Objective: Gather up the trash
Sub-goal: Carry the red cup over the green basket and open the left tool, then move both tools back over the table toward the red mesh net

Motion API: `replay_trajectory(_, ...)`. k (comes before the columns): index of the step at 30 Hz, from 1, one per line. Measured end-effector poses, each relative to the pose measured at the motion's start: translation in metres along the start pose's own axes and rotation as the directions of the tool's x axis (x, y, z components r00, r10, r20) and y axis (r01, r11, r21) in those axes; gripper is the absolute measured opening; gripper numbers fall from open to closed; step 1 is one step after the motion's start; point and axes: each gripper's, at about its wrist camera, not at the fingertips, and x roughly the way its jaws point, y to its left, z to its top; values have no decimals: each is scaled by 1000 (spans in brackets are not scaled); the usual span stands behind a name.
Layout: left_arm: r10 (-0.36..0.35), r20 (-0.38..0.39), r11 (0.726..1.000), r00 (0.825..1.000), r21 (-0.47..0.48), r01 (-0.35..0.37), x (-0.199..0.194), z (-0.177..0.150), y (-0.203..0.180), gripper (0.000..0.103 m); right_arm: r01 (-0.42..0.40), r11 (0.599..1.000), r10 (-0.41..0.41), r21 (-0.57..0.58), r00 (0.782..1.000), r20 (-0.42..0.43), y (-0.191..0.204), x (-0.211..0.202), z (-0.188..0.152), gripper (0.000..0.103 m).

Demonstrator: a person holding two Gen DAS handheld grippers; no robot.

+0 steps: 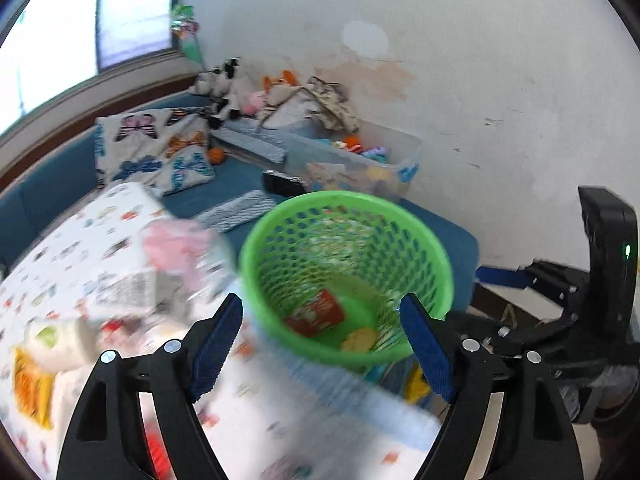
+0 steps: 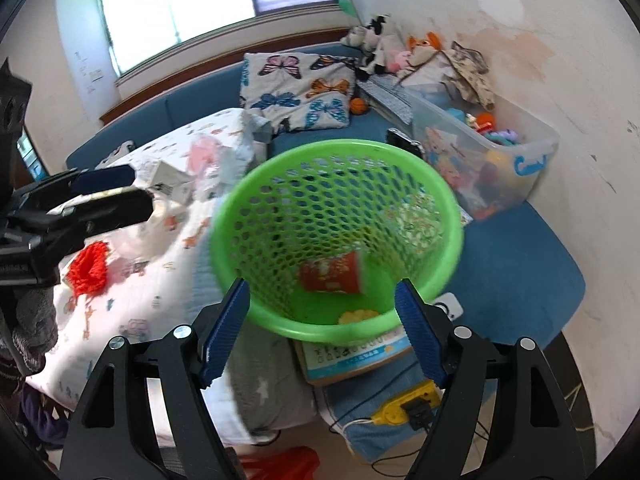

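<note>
A green mesh basket (image 1: 440,264) (image 2: 452,216) stands at the edge of a blanket-covered surface. Inside lie a red snack packet (image 1: 316,312) (image 2: 332,272) and a yellow wrapper (image 1: 358,340) (image 2: 358,316). My left gripper (image 1: 322,344) is open and empty, just in front of the basket. My right gripper (image 2: 324,326) is open and empty at the basket's near rim. The left gripper shows at the left edge of the right wrist view (image 2: 100,196). More trash lies on the blanket: a yellow-orange packet (image 1: 30,388), a white cup (image 1: 56,340), a red ruffled piece (image 2: 88,268).
A patterned white blanket (image 1: 92,240) (image 2: 160,264) covers the left. A blue sofa (image 2: 516,264) carries a butterfly pillow (image 2: 300,88), plush toys (image 2: 384,48) and a clear toy bin (image 2: 536,148). A cardboard box (image 2: 352,356) and a yellow power strip (image 2: 404,404) lie below the basket.
</note>
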Motion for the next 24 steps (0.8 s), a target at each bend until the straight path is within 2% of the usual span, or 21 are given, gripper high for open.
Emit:
replay_trajectory(6, 105, 19, 993, 994, -61, -103, -39, -34, 29, 78, -46, 997, 46, -58, 999, 3, 38, 1, 4, 80)
replay_trajectory(12, 210, 13, 968, 978, -145, -206, -75, -72, 70, 79, -92, 989, 92, -115, 996, -5, 75, 7, 7, 82)
replay_trajectory(19, 342, -16, 913, 940, -233, -336, -113, -119, 115, 87, -144, 974, 143, -176, 990, -22, 114, 14, 10, 83)
replay_trajectory(24, 405, -46, 880, 913, -252, -403, -132, -147, 134, 91, -181, 961, 177, -212, 984, -37, 137, 17, 9, 83)
